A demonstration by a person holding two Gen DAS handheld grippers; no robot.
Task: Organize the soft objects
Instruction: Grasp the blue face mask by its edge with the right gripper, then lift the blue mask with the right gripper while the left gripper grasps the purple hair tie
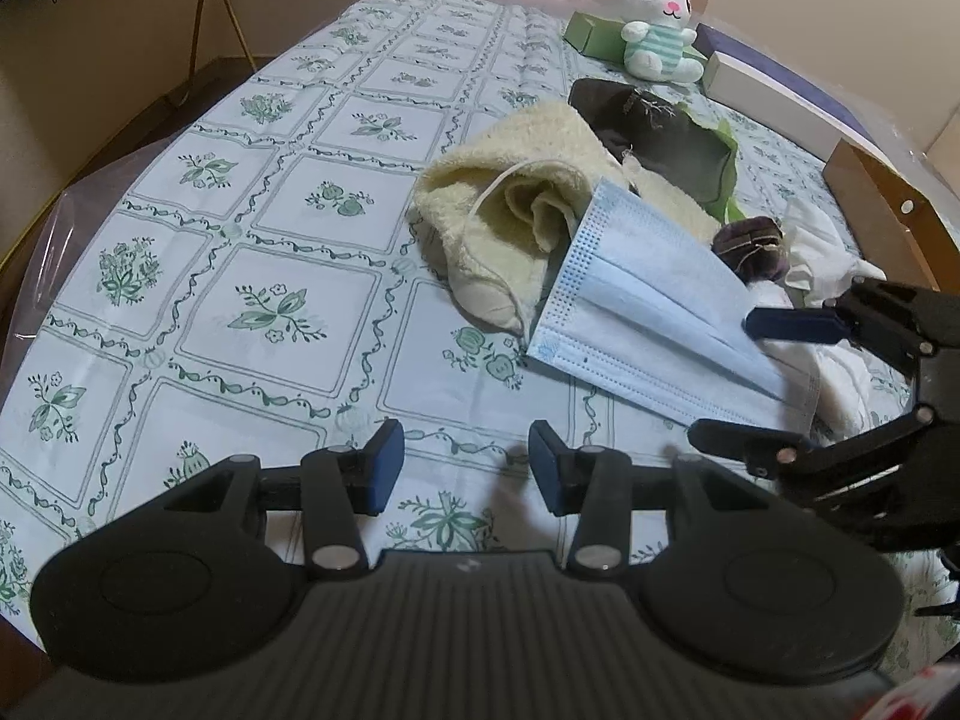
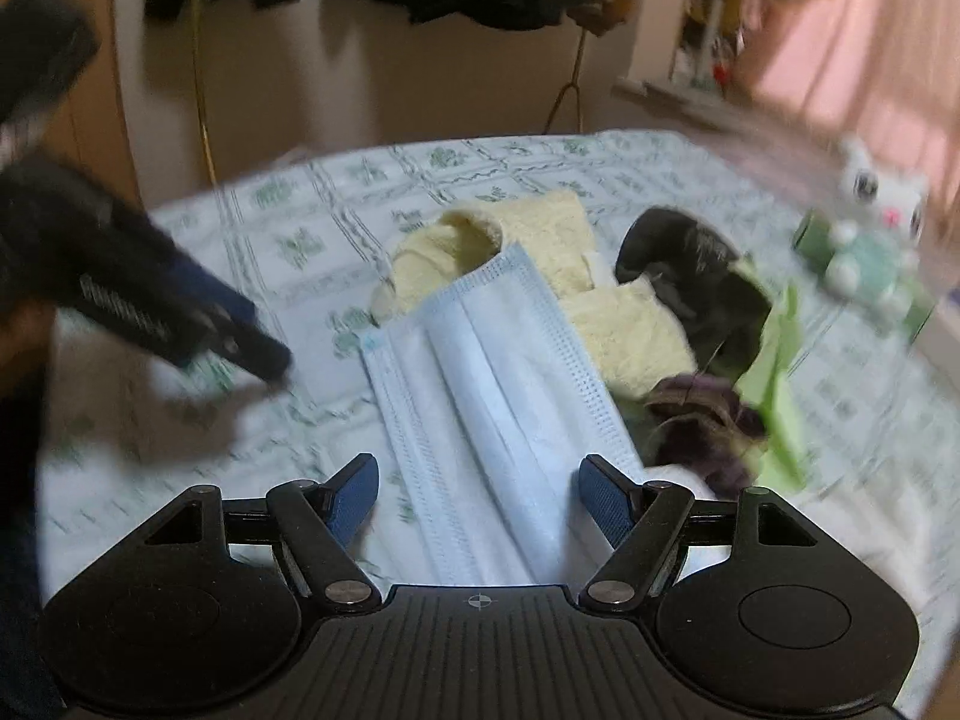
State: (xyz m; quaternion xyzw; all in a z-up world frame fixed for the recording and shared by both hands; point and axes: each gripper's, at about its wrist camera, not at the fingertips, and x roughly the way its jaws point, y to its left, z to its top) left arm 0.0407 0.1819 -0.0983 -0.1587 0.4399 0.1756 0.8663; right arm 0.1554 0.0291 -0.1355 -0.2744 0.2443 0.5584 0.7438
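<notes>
No readable text, label, brand or number shows in either view. The dark cloth (image 1: 654,120) bears a pale mark, too small to make out.

Floral checked tablecloth (image 1: 252,276), green box (image 1: 591,36) and white box (image 1: 774,99) at its far edge

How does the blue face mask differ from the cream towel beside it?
The face mask is pale blue, thin and pleated; the cream towel is thick and fluffy. The mask lies spread out, leaning on the towel, which is bunched and rolled. The mask lies between the open right tongs; the towel is untouched. Both rest on the floral tablecloth.
</notes>
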